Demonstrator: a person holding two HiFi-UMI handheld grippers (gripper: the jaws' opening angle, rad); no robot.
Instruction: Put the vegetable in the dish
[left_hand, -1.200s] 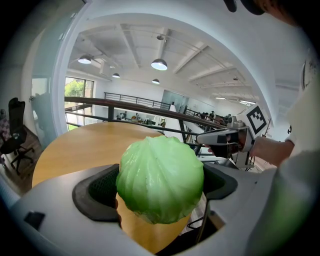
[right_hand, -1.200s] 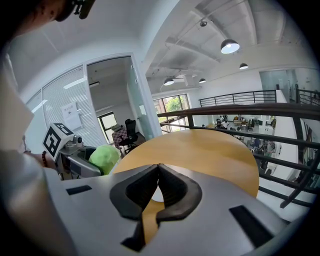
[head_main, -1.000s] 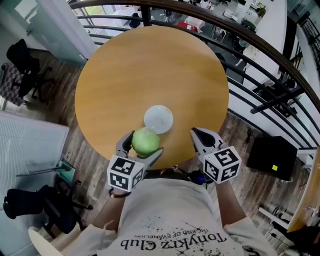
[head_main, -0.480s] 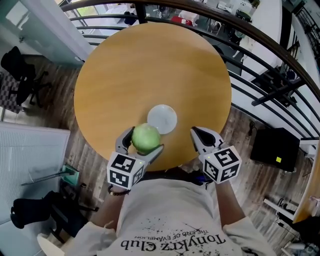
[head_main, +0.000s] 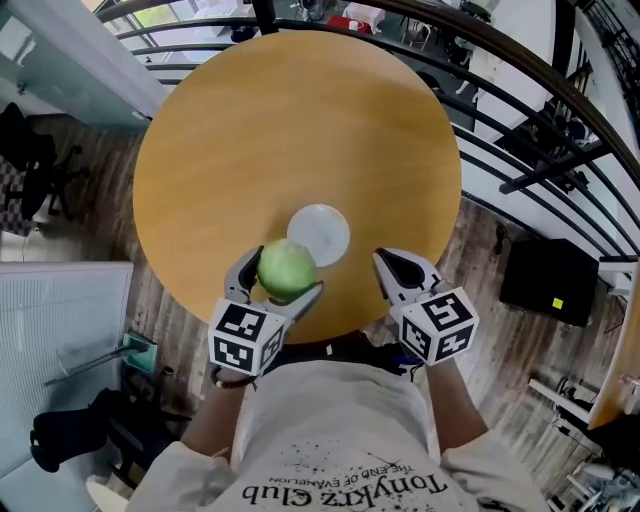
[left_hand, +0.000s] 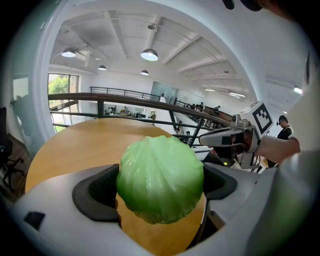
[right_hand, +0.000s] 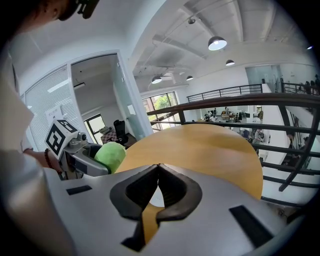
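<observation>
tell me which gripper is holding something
The left gripper: its jaws are clamped on the green cabbage. The right gripper is shut with nothing between its jaws.

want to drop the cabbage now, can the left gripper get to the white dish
Probably yes: the left gripper, holding the cabbage, sits just short of the white dish, and nothing stands between them.

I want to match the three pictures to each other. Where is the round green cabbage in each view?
Head view: the round green cabbage is at lower centre, over the near edge of the round wooden table.
Left gripper view: it fills the centre, clamped between the jaws.
Right gripper view: it is small, at the left.
Shared landmark: the round wooden table.
</observation>
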